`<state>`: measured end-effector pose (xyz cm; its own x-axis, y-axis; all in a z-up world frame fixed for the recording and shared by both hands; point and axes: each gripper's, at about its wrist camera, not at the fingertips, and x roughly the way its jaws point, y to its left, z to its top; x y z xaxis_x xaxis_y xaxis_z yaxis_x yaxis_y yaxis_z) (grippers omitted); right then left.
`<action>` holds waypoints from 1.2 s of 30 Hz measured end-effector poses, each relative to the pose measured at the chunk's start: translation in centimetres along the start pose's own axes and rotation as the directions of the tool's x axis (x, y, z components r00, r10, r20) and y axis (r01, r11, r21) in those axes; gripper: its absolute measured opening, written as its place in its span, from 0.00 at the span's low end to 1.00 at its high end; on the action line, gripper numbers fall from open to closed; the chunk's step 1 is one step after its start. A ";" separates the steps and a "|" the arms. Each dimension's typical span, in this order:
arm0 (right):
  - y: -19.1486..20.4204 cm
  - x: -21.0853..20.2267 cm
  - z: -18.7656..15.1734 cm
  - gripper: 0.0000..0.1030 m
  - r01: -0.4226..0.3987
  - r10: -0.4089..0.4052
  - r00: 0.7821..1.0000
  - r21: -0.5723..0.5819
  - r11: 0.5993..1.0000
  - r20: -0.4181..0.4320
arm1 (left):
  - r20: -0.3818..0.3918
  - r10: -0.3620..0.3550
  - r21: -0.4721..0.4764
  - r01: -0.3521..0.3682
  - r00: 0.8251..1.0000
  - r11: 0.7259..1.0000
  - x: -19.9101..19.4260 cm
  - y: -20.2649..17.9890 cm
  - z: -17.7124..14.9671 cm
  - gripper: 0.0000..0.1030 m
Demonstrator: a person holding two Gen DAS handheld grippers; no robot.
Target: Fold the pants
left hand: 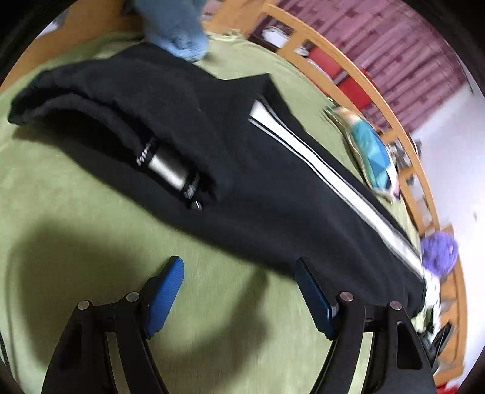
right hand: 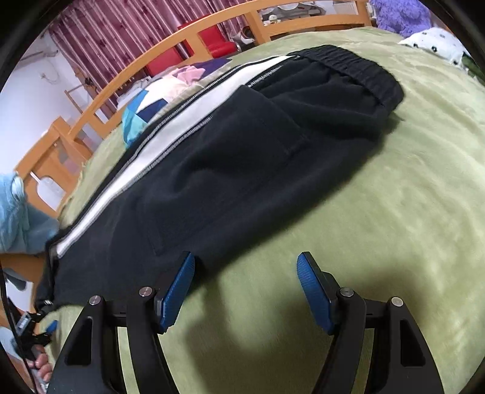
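Black pants (left hand: 230,169) with a white side stripe (left hand: 306,157) lie flat on a green blanket (left hand: 91,212). In the left wrist view the leg cuffs are at the far left, one showing a silver band (left hand: 166,166). My left gripper (left hand: 239,272) is open and empty, hovering just in front of the pants' near edge. In the right wrist view the pants (right hand: 230,169) stretch away to the elastic waistband (right hand: 357,69) at the far right. My right gripper (right hand: 245,272) is open and empty, its left pad (right hand: 178,288) at the pants' near edge.
A wooden bed rail (right hand: 127,78) runs along the far side. A patchwork pillow (right hand: 151,106) lies beside the pants. A light blue plush (left hand: 178,27), a purple plush (left hand: 439,248) and a white patterned cloth (right hand: 433,42) sit around the edges.
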<state>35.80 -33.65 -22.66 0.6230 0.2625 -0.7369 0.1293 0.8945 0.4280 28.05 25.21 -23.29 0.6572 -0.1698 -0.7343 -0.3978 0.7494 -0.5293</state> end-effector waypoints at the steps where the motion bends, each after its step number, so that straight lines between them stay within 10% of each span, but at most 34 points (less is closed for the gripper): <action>1: 0.0 0.5 0.4 0.70 -0.009 0.009 1.000 0.014 1.000 -0.002 | 0.013 -0.010 -0.026 0.011 1.000 1.000 0.4 0.3 0.7 0.72; 11: 2.6 5.9 5.3 0.76 0.024 -0.029 0.998 0.076 0.997 0.062 | 0.103 0.105 -0.063 -0.099 0.989 0.993 4.1 -1.4 4.4 0.70; 13: 3.2 6.4 5.8 0.57 0.062 -0.068 0.995 0.072 0.995 0.076 | 0.112 0.131 -0.064 -0.124 0.985 0.990 4.0 -1.6 4.3 0.61; 16: 3.0 5.7 5.8 0.29 0.010 -0.018 0.995 0.084 0.996 0.098 | 0.104 0.085 -0.051 -0.080 0.991 0.995 3.4 -0.9 4.2 0.21; 21: 2.8 3.0 5.2 0.20 -0.051 0.037 0.991 0.112 0.992 0.127 | 0.104 0.026 -0.028 -0.023 0.994 0.999 0.6 -0.9 3.1 0.14; 36: -6.9 -17.2 -5.6 0.18 0.067 -0.075 0.987 0.065 0.996 0.139 | -0.024 -0.050 0.130 0.053 0.998 0.990 -12.2 -2.5 -16.2 0.14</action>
<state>19.84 -42.34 -15.85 0.7124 0.1416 -0.6873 0.2205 0.8847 0.4108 10.62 15.00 -19.85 0.6604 -0.2226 -0.7172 -0.2757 0.8165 -0.5073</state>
